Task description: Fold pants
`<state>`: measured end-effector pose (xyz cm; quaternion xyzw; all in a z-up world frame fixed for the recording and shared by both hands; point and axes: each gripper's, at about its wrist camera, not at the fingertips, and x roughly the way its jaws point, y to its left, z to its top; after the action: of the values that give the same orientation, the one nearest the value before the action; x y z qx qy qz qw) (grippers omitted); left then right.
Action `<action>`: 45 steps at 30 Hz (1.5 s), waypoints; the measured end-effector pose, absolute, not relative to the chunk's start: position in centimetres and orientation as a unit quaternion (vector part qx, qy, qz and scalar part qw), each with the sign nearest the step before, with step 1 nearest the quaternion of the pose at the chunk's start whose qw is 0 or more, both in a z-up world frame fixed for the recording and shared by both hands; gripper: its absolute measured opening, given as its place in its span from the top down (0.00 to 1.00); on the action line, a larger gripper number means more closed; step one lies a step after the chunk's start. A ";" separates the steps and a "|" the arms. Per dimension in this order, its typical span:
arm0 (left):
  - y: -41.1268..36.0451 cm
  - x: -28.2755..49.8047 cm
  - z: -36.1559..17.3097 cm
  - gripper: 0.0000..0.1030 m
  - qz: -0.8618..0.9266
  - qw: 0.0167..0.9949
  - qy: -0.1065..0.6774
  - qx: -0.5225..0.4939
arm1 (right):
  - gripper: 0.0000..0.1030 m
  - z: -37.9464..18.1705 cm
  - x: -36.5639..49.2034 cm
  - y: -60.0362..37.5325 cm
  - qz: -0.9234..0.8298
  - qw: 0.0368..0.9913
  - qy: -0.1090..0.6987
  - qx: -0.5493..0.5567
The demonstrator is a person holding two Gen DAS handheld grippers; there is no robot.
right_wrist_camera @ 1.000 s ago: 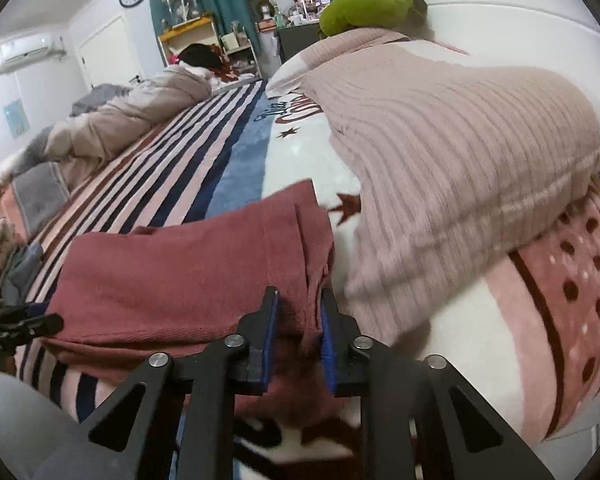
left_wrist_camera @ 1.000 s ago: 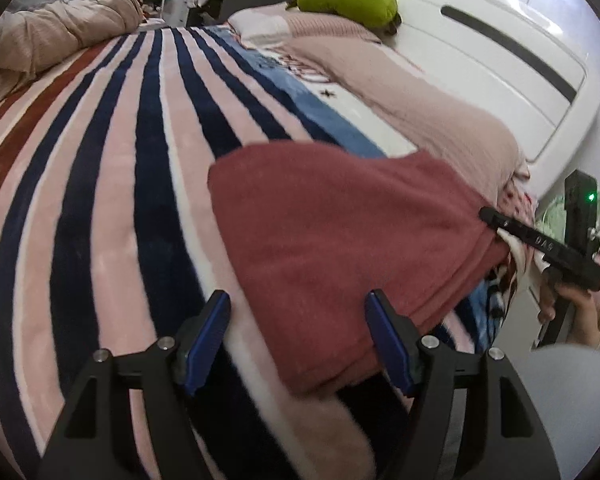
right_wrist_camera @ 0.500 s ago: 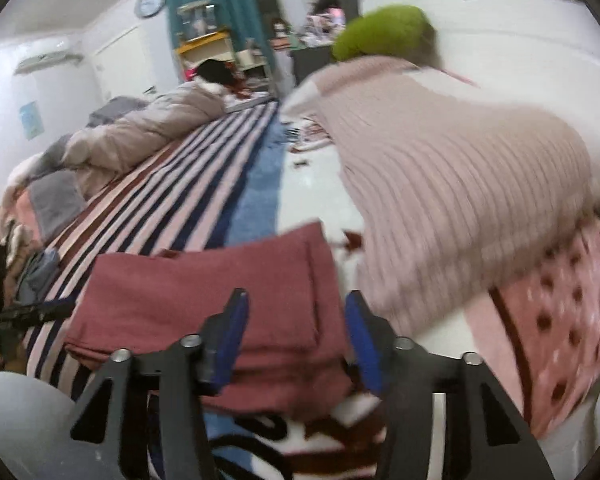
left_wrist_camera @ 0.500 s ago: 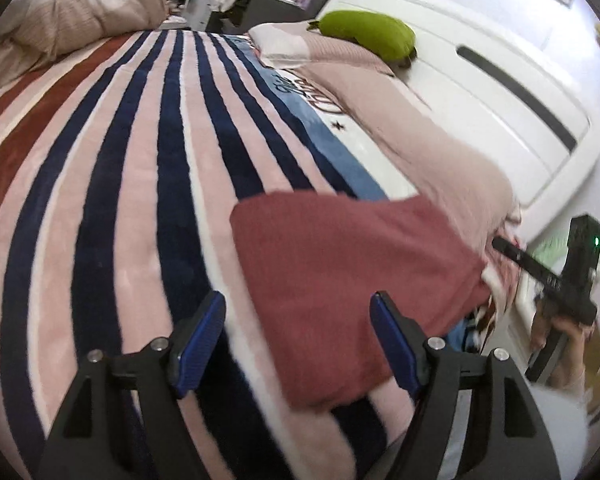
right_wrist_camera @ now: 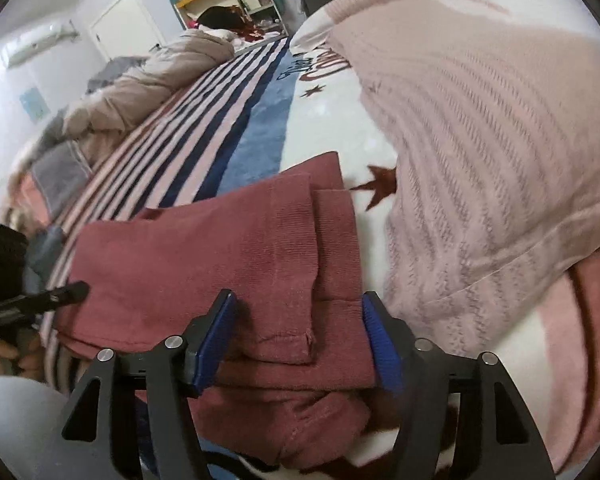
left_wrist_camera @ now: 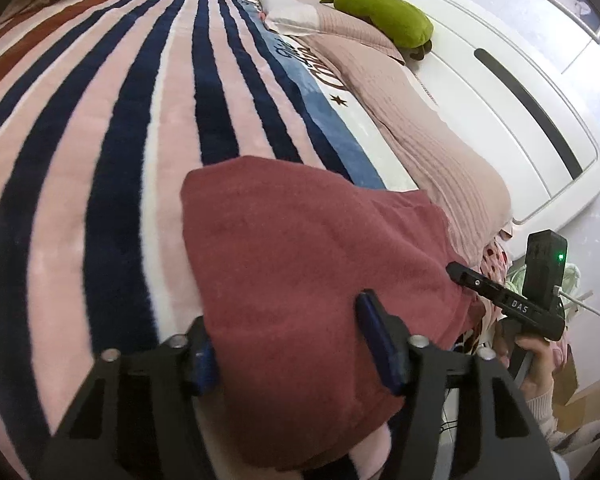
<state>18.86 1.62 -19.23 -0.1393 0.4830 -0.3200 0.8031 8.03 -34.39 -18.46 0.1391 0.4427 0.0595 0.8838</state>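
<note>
Under pants (left_wrist_camera: 320,264), left tongs (left_wrist_camera: 290,344) pad hidden.

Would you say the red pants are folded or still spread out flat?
Folded: the red pants lie as a compact stack on the striped blanket, layered edges showing by the open right tongs.

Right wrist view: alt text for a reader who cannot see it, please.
Open right tongs hang over folded dark red pants lying on a striped blanket. A pink knitted pillow sits to the right, and the left tongs show at the left edge.
</note>
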 end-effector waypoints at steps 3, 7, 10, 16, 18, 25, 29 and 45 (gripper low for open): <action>1.8 19.1 -19.2 0.67 -0.317 0.803 0.481 -0.149 | 0.45 -18.7 8.2 -34.7 0.076 0.879 0.445 0.152; 2.5 19.1 -18.4 0.82 -0.315 0.811 0.468 -0.156 | 0.78 -18.9 8.2 -34.6 0.114 0.869 0.449 0.173; 2.9 18.9 -17.5 0.84 -0.314 0.818 0.457 -0.151 | 0.82 -18.2 8.0 -34.3 0.119 0.875 0.436 0.172; 3.8 18.2 -14.9 0.87 -0.307 0.841 0.428 -0.124 | 0.85 -15.2 8.2 -33.2 0.131 0.891 0.396 0.178; 4.6 18.0 -13.9 0.87 -0.301 0.851 0.416 -0.113 | 0.86 -14.2 8.5 -32.3 0.138 0.896 0.386 0.172; 8.7 17.5 -10.3 0.88 -0.282 0.877 0.375 -0.100 | 0.86 -10.6 9.9 -28.2 0.164 0.905 0.363 0.147; 10.8 17.0 -8.3 0.88 -0.271 0.890 0.354 -0.093 | 0.86 -8.6 10.8 -25.7 0.181 0.910 0.349 0.135; 22.5 14.6 -1.4 0.88 -0.192 0.939 0.276 -0.067 | 0.86 -2.9 14.1 -14.0 0.271 0.904 0.313 0.101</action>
<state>14.56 22.46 -1.41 -0.0670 0.2760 -0.1923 0.9393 14.06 -13.95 -2.85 0.1012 0.3134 0.2712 0.9044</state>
